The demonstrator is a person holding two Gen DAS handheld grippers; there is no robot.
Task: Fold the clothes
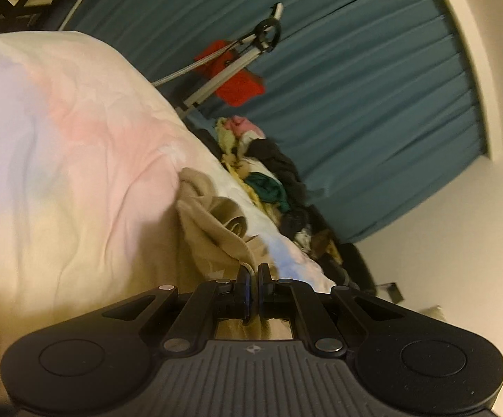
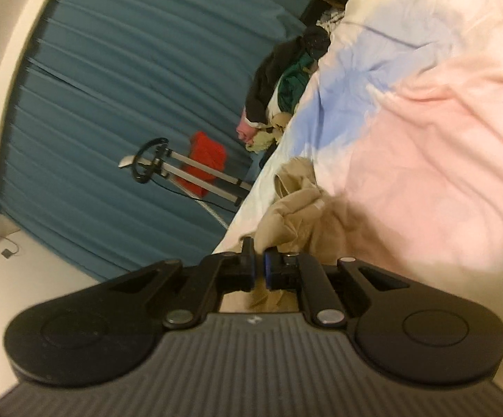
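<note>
The beige garment (image 1: 213,222) is pinched by the nearly closed left gripper (image 1: 254,271) and right gripper (image 2: 258,260), bedding (image 1: 77,139) lying beyond.

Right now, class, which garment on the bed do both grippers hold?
The beige garment, pinched by the left gripper and right gripper; the mixed-colour pile lies untouched at the bed's edge.

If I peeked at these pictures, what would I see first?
First, the big black left gripper and right gripper, each pinching the beige garment crumpled on the pastel duvet. Behind the bed hangs a teal curtain, with a bright red cloth on a metal stand.
</note>
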